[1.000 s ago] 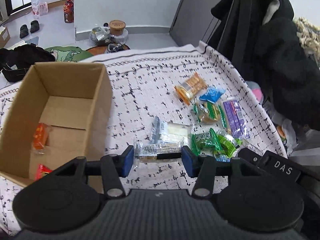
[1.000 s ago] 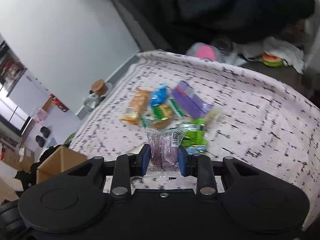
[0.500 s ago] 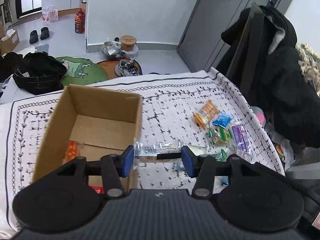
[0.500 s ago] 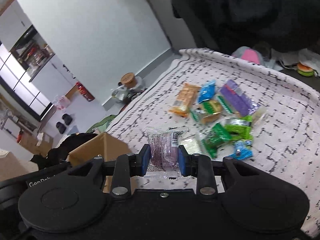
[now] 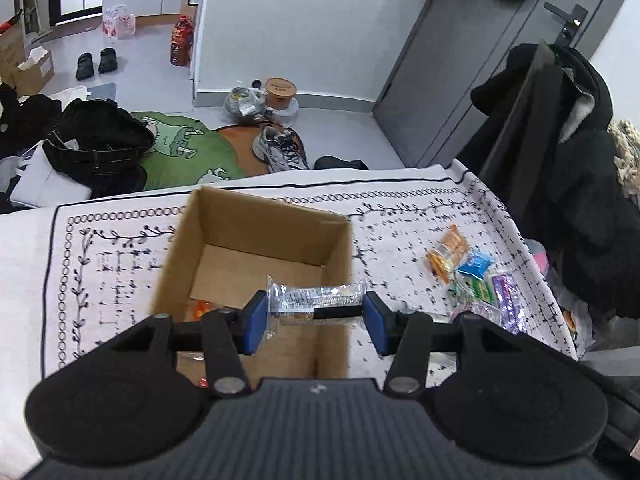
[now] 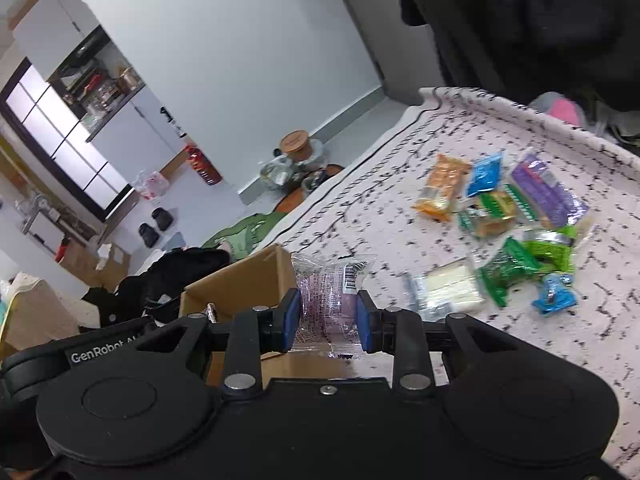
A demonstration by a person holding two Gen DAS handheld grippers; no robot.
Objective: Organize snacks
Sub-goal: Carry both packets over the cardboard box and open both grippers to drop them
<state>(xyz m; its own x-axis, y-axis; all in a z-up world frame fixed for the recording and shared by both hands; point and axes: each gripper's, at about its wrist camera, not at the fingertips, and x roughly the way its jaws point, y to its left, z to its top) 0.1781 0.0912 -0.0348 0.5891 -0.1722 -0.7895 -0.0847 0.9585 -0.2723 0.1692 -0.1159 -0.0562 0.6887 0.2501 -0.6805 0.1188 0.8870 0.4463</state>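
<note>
My left gripper (image 5: pixel 316 316) is shut on a long clear-wrapped snack bar (image 5: pixel 316 300), held crosswise above the right half of the open cardboard box (image 5: pixel 260 216). An orange packet (image 5: pixel 198 306) lies on the box floor. My right gripper (image 6: pixel 328 316) is shut on a clear packet with a purple snack (image 6: pixel 330 300), just right of the box's corner (image 6: pixel 248 272). Several loose snacks remain on the patterned cloth: an orange pack (image 6: pixel 442 186), a blue one (image 6: pixel 484 174), a purple one (image 6: pixel 544 190), green ones (image 6: pixel 516 268) and a white one (image 6: pixel 448 288).
The cloth-covered table (image 5: pixel 120 256) ends at a far edge, with shoes (image 5: pixel 280 152), jars (image 5: pixel 280 90) and a green mat (image 5: pixel 180 148) on the floor beyond. Dark coats (image 5: pixel 580 184) hang at the right. The other gripper's body (image 6: pixel 100 354) shows at the lower left of the right wrist view.
Both grippers have risen and moved left from the snack pile toward the box, each still holding its packet. The left one now hangs over the box's inside.
</note>
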